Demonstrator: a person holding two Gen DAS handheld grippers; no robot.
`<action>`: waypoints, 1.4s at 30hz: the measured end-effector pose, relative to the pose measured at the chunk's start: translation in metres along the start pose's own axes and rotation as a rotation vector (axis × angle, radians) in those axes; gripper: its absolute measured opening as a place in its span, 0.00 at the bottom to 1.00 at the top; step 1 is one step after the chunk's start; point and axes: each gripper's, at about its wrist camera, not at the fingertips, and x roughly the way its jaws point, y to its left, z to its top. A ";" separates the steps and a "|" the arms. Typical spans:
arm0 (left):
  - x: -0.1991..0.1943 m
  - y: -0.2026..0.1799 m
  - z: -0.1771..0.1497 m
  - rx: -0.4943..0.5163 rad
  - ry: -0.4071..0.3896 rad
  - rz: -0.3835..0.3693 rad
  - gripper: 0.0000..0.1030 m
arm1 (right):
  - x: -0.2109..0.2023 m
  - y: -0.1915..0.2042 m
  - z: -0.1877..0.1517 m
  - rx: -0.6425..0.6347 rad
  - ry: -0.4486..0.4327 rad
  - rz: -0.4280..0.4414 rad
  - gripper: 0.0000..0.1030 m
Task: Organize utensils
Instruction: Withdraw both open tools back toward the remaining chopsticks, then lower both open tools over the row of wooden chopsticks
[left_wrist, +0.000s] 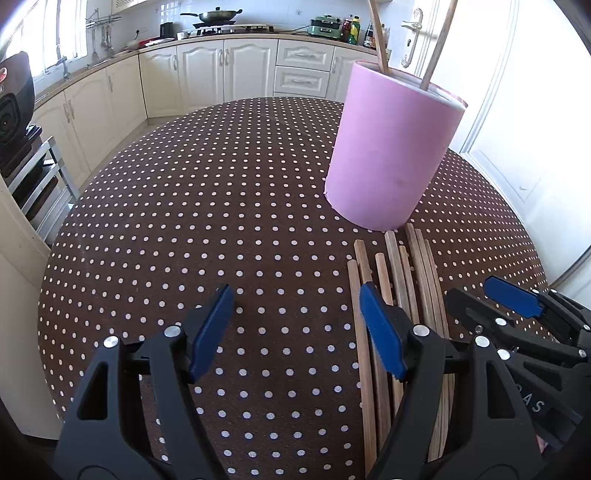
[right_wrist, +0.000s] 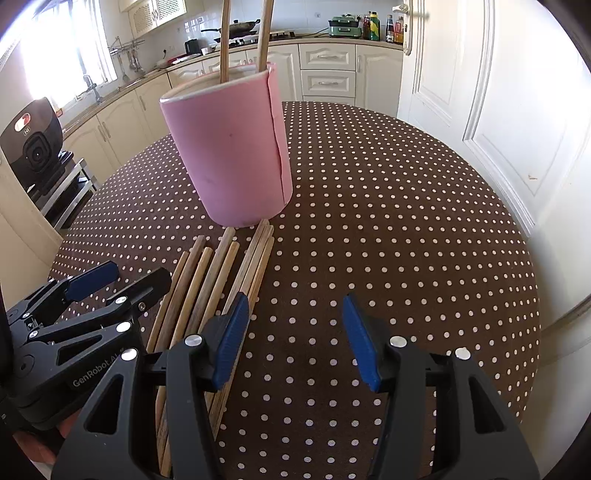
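Note:
A pink cylindrical holder (left_wrist: 393, 147) (right_wrist: 231, 147) stands upright on the dotted tablecloth with two wooden chopsticks (left_wrist: 380, 40) (right_wrist: 264, 33) sticking out of it. Several more chopsticks (left_wrist: 400, 280) (right_wrist: 218, 269) lie side by side on the cloth just in front of the holder. My left gripper (left_wrist: 297, 325) hovers open over the cloth, its right pad (left_wrist: 380, 328) above the left edge of the pile. My right gripper (right_wrist: 293, 336) is open too, its left pad (right_wrist: 231, 339) over the pile's right edge. Neither has anything between its fingers. Each gripper shows at the other view's edge.
The round table with the brown dotted cloth (left_wrist: 207, 206) (right_wrist: 388, 221) stretches left and right of the holder. Kitchen cabinets and a counter with a wok (left_wrist: 214, 14) run along the back. A white door (right_wrist: 480, 110) is on the right, a black appliance (right_wrist: 35, 144) on a rack at left.

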 end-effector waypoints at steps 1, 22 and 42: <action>0.001 -0.001 0.000 0.000 0.001 0.000 0.68 | 0.001 0.000 0.000 -0.002 0.003 -0.002 0.49; -0.006 -0.002 -0.020 0.000 0.032 0.011 0.68 | -0.001 0.008 -0.009 0.001 0.021 0.002 0.49; -0.043 -0.003 -0.045 0.011 0.133 0.013 0.68 | -0.012 0.009 -0.022 -0.003 0.072 0.034 0.49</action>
